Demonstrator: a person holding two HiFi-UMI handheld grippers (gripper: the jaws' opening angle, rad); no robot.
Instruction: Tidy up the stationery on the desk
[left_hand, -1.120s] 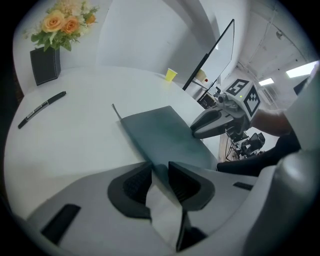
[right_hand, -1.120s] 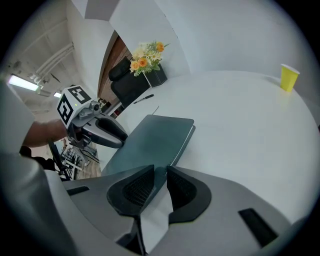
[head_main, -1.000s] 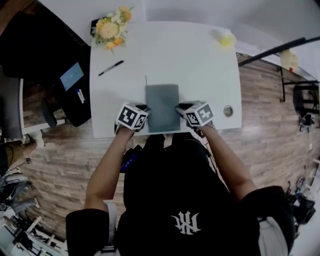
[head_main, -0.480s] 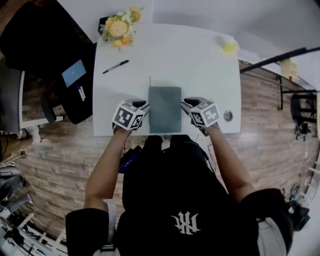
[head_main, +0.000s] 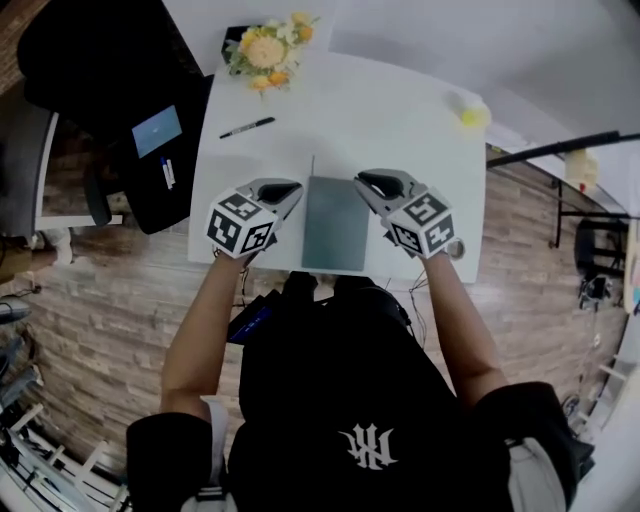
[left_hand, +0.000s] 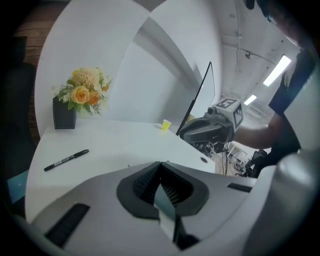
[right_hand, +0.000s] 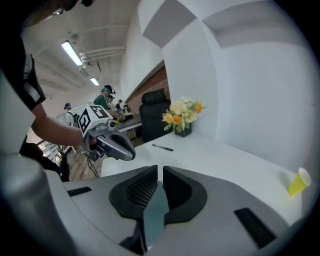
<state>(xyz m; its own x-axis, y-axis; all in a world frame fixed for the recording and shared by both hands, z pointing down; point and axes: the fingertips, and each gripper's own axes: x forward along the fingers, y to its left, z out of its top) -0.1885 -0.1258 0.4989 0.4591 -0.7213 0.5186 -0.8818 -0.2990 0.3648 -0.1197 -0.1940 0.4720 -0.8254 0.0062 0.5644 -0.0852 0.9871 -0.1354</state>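
Head view: a flat, closed grey-green notebook (head_main: 335, 222) lies at the near edge of the white desk (head_main: 370, 110), between the two grippers and touched by neither. The left gripper (head_main: 283, 189) hangs just left of it and the right gripper (head_main: 372, 182) just right. A black marker pen (head_main: 247, 127) lies far left, with yellow and orange flowers (head_main: 265, 50) beyond it. A yellow paper cup (head_main: 472, 115) stands at the far right.

Left gripper view: its jaws have just been closing and now meet, pinching nothing off the desk. The pen (left_hand: 66, 160) lies ahead on the left. A black vase (left_hand: 64, 114) holds the flowers (left_hand: 82, 95).

Right gripper view: its jaws are pressed together but for a hairline slit, holding nothing. The left gripper (right_hand: 131, 152) hangs at the left. The cup (right_hand: 298, 182) stands at the right, and I cannot tell what is in it.
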